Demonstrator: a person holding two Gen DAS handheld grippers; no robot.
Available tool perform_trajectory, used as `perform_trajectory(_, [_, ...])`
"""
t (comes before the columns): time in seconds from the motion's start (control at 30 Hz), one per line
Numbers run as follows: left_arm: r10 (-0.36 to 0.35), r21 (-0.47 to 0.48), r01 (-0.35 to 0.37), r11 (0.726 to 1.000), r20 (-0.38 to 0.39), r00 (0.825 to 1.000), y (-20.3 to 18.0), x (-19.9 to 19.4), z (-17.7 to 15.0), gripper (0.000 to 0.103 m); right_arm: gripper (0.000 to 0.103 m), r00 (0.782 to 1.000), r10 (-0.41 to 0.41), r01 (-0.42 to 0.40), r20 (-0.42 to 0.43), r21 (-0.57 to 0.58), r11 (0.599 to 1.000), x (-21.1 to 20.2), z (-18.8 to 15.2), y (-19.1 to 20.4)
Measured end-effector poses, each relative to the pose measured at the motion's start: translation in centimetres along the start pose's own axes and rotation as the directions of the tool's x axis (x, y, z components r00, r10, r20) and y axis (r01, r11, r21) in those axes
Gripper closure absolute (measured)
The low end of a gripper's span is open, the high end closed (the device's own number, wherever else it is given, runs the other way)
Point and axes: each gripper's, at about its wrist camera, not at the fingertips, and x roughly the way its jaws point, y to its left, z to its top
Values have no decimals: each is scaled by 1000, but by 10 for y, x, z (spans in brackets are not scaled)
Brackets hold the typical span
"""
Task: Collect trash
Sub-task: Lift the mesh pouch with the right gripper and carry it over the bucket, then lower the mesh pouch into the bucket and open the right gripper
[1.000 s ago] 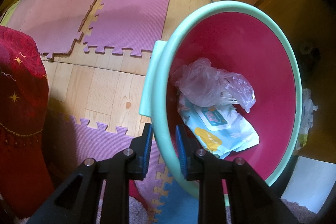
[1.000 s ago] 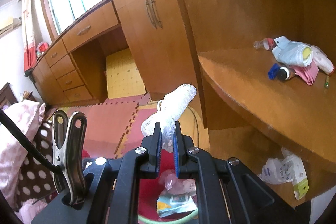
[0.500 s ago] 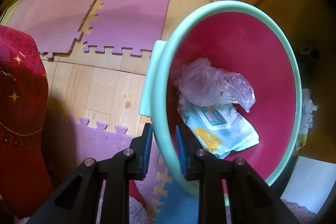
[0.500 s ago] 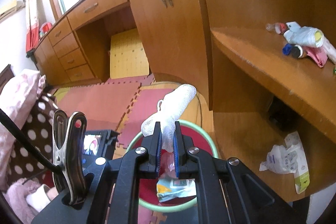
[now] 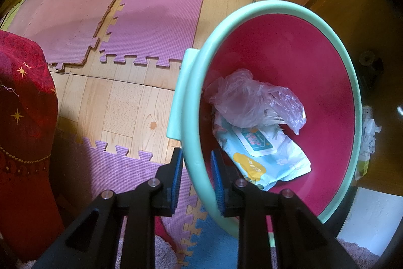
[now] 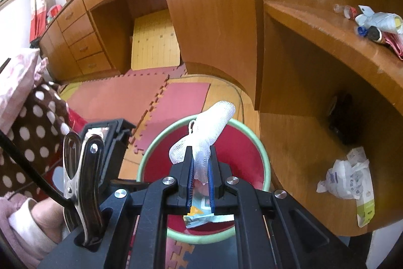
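Two wrist views show a bedroom floor (image 5: 141, 107) of pale wood partly covered by purple foam mats (image 5: 156, 24). Largest is the built-in wooden cabinetry (image 6: 214, 24) along the far side, with a curved desk (image 6: 335, 42) jutting out on the right; bottles and a crumpled wrapper lie at its far right end. On the lower shelf beneath it sits a crumpled white bag (image 6: 345, 180) with printed packaging. On the left, a brown polka-dot blanket (image 6: 32, 127) and a red cloth with gold stars (image 5: 22, 117) hang at the frame's edge.

Next in size is the basin (image 5: 352, 97), mint-green outside and deep pink inside, held tilted over the floor. The left claw (image 5: 195, 175) is clamped on the near rim, one blue pad outside the wall and one inside. In the basin lie a light-blue wet-wipe pack (image 5: 264, 155) and, on top of its far end, a crumpled clear plastic bag (image 5: 246, 100).

The right claw (image 6: 200, 183) is closed on a piece of white foam netting (image 6: 209, 127), pinched at its lower end so the rest stands up and bends to the right. In the right wrist view it hangs above the basin's opening. A metal clip (image 6: 78, 175) is mounted on the left side of that claw's body.
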Motion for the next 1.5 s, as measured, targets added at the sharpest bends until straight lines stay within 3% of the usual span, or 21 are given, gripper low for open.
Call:
perform_trajectory(0.53, [0, -1, 0, 1000, -1, 1000, 0, 0, 0, 79, 93, 994, -19, 19, -103, -1, 1000, 30, -20, -8])
perform_trajectory(1.07, [-4, -3, 4, 1000, -3, 1000, 0, 1, -3, 79, 93, 953, -53, 49, -299, -19, 999, 78, -54, -15])
perform_trajectory(1.5, [-8, -4, 8, 1000, -4, 1000, -1, 1, -4, 79, 93, 935, -61, 61, -349, -12, 998, 91, -64, -18])
